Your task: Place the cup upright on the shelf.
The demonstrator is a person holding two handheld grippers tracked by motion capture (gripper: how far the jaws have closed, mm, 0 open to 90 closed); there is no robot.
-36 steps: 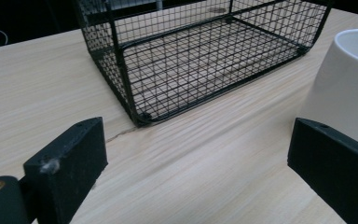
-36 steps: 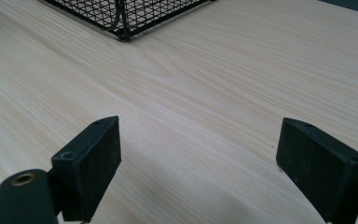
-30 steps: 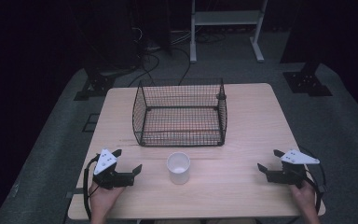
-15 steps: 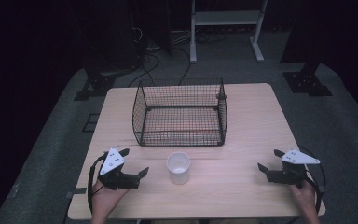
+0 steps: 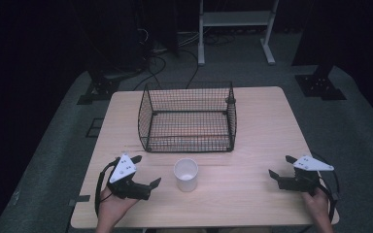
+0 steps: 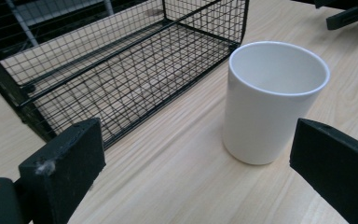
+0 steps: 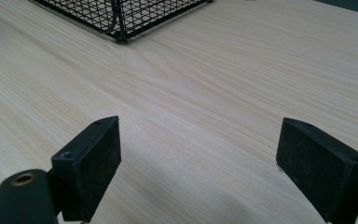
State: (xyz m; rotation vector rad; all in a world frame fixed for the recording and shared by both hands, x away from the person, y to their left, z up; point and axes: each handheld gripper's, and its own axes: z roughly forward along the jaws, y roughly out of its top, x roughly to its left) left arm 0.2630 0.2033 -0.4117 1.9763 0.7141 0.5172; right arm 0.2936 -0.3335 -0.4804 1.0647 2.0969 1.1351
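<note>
A white cup (image 5: 186, 174) stands upright and empty on the wooden table (image 5: 252, 145), just in front of a black wire basket (image 5: 188, 116). My left gripper (image 5: 145, 171) sits left of the cup, open and pointing at it; in the left gripper view the cup (image 6: 272, 100) stands a little ahead, between the lines of the two jaws, untouched. My right gripper (image 5: 280, 166) rests near the table's right front, open, with bare table between its jaws (image 7: 200, 154). The basket (image 6: 121, 60) is empty.
A corner of the basket (image 7: 121, 18) shows at the top of the right gripper view. Beyond the table stand dark stands, cables on the grey floor and a white frame (image 5: 235, 19). The right gripper (image 6: 349, 14) appears far off in the left gripper view.
My left gripper has moved right and a bit forward, toward the cup, and turned to face it. The right gripper, cup and basket have stayed put.
</note>
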